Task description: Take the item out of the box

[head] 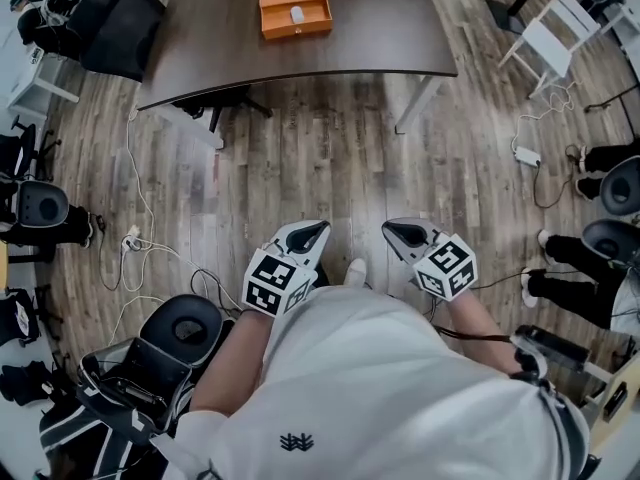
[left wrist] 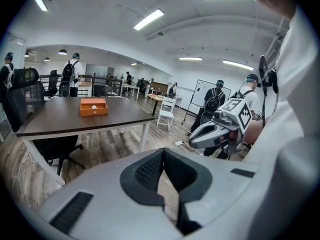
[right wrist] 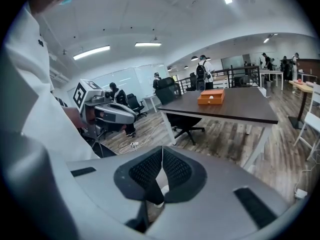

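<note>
**Fig.** Head view, read w/ both gripper views.

- **Tools.** The left gripper (head: 318, 230) and right gripper (head: 392, 230) sit side by side at lower centre of the frame, close to the person's body. Both point toward the table (head: 380, 48) at top. Each gripper's jaws are clenched, pad tips meeting, w/ nothing between them. Only floor (head: 330, 158) shows thru the notch behind the tips.
- **Task thing.** The orange box (head: 295, 8) rests on the tabletop at upper centre, well apart from both grippers, w/ bare floor between. Its top looks open. A small white item (head: 297, 13) lies inside, approx. mid-box; what it is can't be told at this size. In the left gripper view the box appears at mid-left, in the right gripper view at upper right. It is far off in both.
- **Progress.** Judged from the above, no step of the task is done: the item is in the box and neither tool is near it. What's left is the whole job, i.e. close in on the table, part one gripper's jaws, grasp the item and lift it clear. The other gripper could steady the box if req'd.
</note>
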`<action>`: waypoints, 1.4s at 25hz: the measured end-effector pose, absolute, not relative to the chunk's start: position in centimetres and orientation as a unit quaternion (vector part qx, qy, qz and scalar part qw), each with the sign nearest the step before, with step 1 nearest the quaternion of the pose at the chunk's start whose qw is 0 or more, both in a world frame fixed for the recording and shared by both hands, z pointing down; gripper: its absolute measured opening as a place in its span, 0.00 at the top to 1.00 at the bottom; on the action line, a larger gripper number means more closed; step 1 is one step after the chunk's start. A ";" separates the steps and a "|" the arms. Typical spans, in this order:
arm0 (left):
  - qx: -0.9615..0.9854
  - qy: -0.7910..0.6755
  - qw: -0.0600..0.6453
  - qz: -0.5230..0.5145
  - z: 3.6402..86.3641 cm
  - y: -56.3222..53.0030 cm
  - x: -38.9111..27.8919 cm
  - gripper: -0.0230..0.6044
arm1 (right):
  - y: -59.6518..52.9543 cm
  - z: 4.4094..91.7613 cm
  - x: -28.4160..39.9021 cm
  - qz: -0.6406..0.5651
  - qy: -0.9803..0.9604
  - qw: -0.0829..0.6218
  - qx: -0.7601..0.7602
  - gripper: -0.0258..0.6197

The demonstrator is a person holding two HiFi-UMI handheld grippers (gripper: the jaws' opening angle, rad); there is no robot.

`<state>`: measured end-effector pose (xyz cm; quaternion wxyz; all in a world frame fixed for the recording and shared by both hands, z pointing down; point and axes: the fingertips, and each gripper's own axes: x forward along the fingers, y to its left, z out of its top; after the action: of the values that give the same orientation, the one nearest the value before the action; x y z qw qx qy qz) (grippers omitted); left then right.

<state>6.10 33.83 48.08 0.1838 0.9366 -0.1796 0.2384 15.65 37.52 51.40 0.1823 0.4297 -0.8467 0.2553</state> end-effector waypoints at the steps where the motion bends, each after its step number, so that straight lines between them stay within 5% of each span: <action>1: 0.935 -0.182 0.189 0.238 48.2 33.0 5.8 0.95 | 36.8 51.7 15.6 0.258 -0.846 0.185 0.429 0.96; 15: 0.946 -0.153 0.201 0.203 48.6 12.7 3.3 0.95 | 16.3 51.2 13.0 0.257 -0.821 0.216 0.462 0.95; 19: 0.948 -0.143 0.198 0.203 48.4 6.7 1.2 0.94 | 9.3 51.4 11.3 0.265 -0.810 0.224 0.472 0.83; 35: 0.943 -0.194 0.217 0.162 48.4 -6.4 -7.0 0.94 | -10.4 51.0 9.7 0.236 -0.788 0.264 0.503 0.83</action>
<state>-7.03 -6.44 48.42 0.2167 0.9430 -0.1937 0.1619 9.65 -10.41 51.03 0.2644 0.5029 -0.7883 0.2362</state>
